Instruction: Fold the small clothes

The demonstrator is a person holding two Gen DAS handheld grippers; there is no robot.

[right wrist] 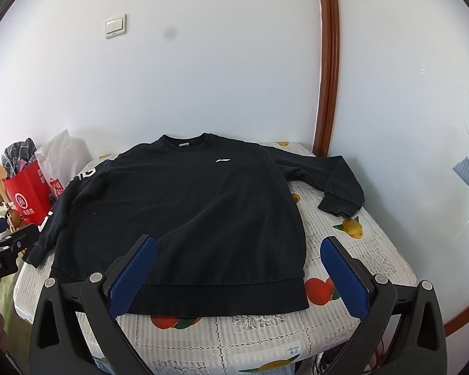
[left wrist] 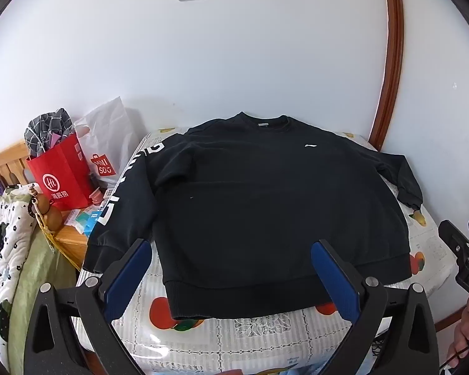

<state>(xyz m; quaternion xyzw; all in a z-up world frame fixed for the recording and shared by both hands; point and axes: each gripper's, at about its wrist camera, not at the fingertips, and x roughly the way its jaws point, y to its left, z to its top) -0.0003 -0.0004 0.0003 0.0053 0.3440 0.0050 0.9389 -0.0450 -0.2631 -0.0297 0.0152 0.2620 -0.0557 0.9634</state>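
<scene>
A black sweatshirt (left wrist: 265, 193) lies flat, front up, on a small table with a fruit-print cloth (left wrist: 265, 337). Its collar is at the far side and its hem at the near side. The left sleeve (left wrist: 122, 200) carries white letters and hangs over the table's left edge. The right sleeve (right wrist: 334, 181) bends back on the cloth. My left gripper (left wrist: 231, 247) is open and empty above the hem. My right gripper (right wrist: 239, 243) is open and empty above the hem's right part; it also shows in the left wrist view (left wrist: 462, 243).
A red paper bag (left wrist: 59, 175) and a white plastic bag (left wrist: 106, 143) stand on a wooden stand left of the table. A quilted blanket (left wrist: 3, 250) lies at the far left. A white wall and a brown door frame (left wrist: 390, 62) stand behind the table.
</scene>
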